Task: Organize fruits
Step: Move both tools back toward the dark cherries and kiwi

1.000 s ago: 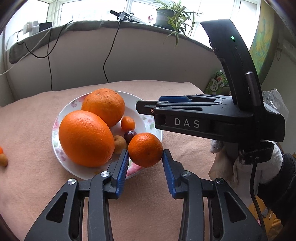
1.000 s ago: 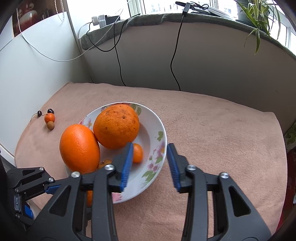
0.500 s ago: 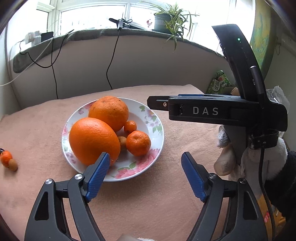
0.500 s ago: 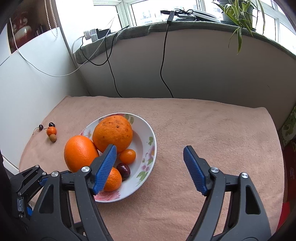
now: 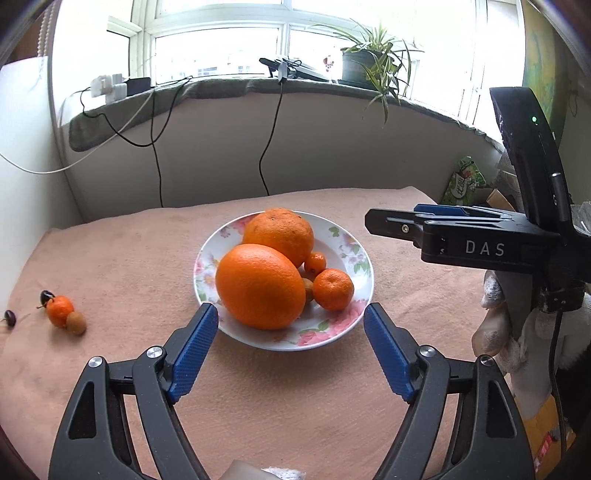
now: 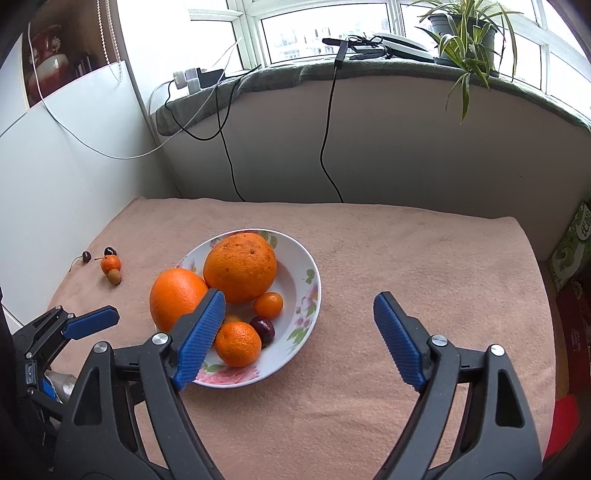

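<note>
On the pink-clothed desk [image 5: 110, 266], our white flowered plate [image 5: 360, 254] already carries two big oranges, two mandarins, a brown longan and a dark cherry. Both our left gripper [image 5: 290, 349] and right gripper [image 6: 299, 334] have just been opening, jaws apart and empty. Left, we judge: the small mandarin [image 5: 60, 311], longan and two cherries beside it.

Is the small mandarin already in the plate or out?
In: the small mandarin lies inside the plate, beside the big oranges, with nothing gripping it.

Plate [image 5: 360, 295] sits mid-cloth [image 5: 129, 266], oranges [image 5: 260, 286] in it; loose fruits [image 5: 61, 312] lie well left; plant [image 6: 465, 26] on sill behind
</note>
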The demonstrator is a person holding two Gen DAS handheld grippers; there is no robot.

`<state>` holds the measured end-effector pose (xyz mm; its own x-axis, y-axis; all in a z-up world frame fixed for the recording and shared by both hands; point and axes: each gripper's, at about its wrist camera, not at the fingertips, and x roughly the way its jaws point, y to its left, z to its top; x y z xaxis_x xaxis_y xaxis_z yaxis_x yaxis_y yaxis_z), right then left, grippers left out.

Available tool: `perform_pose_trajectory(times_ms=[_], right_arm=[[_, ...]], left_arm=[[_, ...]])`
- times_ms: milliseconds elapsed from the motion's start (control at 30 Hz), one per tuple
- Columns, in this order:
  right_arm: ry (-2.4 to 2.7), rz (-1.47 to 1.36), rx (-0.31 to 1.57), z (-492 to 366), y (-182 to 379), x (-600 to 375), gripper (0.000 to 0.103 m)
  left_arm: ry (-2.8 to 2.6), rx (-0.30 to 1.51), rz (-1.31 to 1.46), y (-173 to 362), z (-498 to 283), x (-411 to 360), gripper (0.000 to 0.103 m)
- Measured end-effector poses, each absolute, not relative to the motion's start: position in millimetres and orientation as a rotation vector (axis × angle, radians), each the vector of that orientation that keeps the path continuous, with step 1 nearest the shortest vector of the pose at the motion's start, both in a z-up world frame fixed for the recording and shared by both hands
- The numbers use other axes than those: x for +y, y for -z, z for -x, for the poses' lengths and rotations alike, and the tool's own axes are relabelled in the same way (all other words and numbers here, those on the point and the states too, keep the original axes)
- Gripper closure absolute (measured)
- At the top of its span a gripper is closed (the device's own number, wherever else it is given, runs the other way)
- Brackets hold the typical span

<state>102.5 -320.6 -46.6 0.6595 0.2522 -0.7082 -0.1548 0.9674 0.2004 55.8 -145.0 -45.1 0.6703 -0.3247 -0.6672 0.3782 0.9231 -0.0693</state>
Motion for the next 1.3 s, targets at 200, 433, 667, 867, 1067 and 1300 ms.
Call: perform_pose_trajectory(times_ms=[200, 433, 667, 867, 1067, 1300], right_arm=[[-0.238, -0.084, 0.805, -91.3, 39.0, -299.1, 0.018], [-0.276, -0.071, 0.786, -80.4, 34.5, -271.9, 0.018], [-0.337, -0.095, 0.758, -70.8, 26.1, -246.6, 0.018], [-0.434, -0.062, 0.748, -70.4, 22.5, -210.5, 0.018], [-0.509, 0.008, 0.752, -71.8, 21.5, -170.1, 0.018], [-0.590, 0.089, 0.754, -82.0, 28.4, -126.4, 0.018]], left_arm=[[0.365, 0.715, -0.055, 39.1, -51.5, -123.0, 0.020], [0.312, 0.701, -0.023, 37.1, -44.6, -87.7, 0.018], [0.222, 0.703, 0.029, 40.4, -30.4, -37.4, 0.015], [0.119, 0.706, 0.040, 44.0, -21.4, 9.0, 0.015], [0.033, 0.729, 0.068, 52.4, -24.0, 51.9, 0.016], [-0.017, 0.778, 0.122, 68.7, -34.7, 90.5, 0.016]])
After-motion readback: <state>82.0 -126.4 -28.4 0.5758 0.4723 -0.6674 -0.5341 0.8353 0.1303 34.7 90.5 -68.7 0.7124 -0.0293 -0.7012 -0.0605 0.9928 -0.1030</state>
